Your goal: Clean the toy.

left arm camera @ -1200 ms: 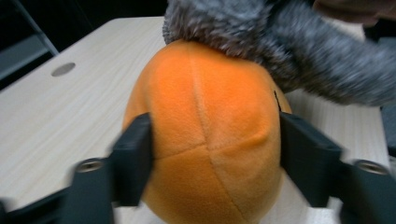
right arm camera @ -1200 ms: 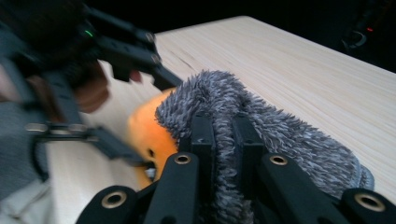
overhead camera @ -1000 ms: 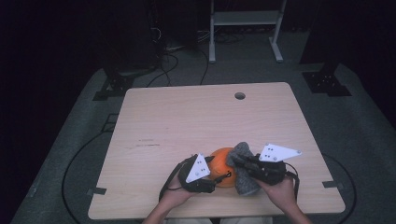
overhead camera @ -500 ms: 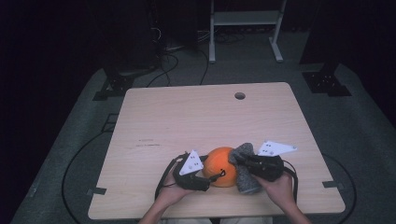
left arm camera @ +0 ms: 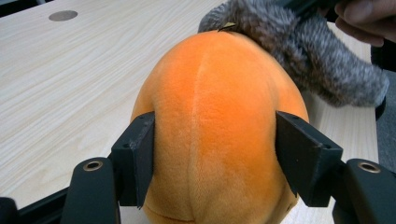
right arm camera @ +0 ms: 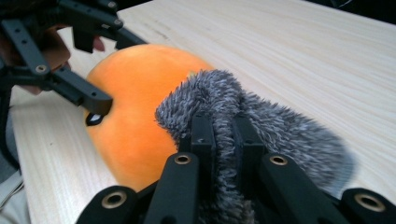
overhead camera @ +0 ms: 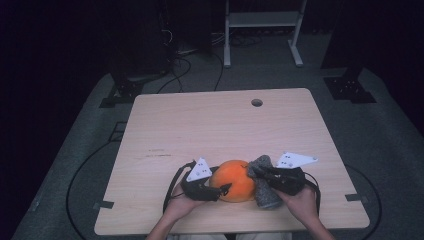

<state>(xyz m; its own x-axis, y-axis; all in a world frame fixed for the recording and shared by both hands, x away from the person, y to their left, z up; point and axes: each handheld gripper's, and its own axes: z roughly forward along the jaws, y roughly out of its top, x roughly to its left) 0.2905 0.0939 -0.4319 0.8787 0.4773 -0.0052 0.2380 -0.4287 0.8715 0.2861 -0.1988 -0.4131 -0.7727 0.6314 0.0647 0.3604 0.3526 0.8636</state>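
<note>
Mostly bare, the pale wooden table (overhead camera: 225, 130) leaves wide open room ahead and to both sides, everything being bunched close to its near edge. Sitting there is the orange plush ball (overhead camera: 233, 180), with the left gripper (overhead camera: 220, 190) just having closed in — its jaws press both flanks. Touching the ball's right side, the grey furry piece (overhead camera: 265, 186) is pinched tight in the right gripper (right arm camera: 224, 135) — not far from the right-hand edge.

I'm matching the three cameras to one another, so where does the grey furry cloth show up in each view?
High view: the grey furry cloth lies right of the orange plush ball, near the table's front edge.
Left gripper view: grey furry cloth at upper right, behind the ball.
Right gripper view: grey furry cloth at centre, pinched by the right gripper.
Shared landmark: the ball.
</note>
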